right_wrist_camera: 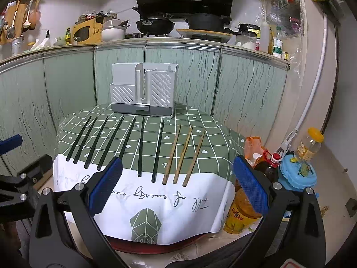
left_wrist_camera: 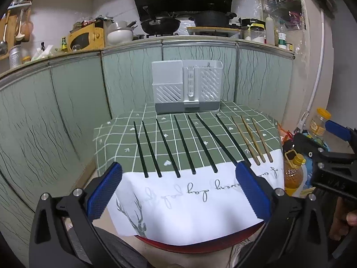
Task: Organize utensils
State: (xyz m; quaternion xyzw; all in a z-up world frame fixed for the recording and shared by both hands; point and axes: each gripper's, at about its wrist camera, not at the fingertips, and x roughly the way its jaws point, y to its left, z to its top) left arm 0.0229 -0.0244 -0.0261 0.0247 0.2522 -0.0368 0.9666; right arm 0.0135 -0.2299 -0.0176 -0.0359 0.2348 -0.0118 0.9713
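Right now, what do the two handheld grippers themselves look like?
Both match. The left gripper and right gripper each have black angular plastic arms with triangular cut-outs, silver round bolt heads at the joints, and two blue fingers with knurled, textured faces. No cables show; faint embossed lettering marks one body.

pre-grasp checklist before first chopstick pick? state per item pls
1. Left gripper open, holding nothing: ok.
2. Right gripper open, holding nothing: ok.
3. Black chopsticks lie apart in a row on the tablecloth, none crossing: ok.
4. Wooden chopsticks lie apart from each other at the right end of the row: ok.
5. Utensil holder upright behind the row, path unobstructed: ok.
6. Holder compartments free of contents: cannot tell, insides hidden.
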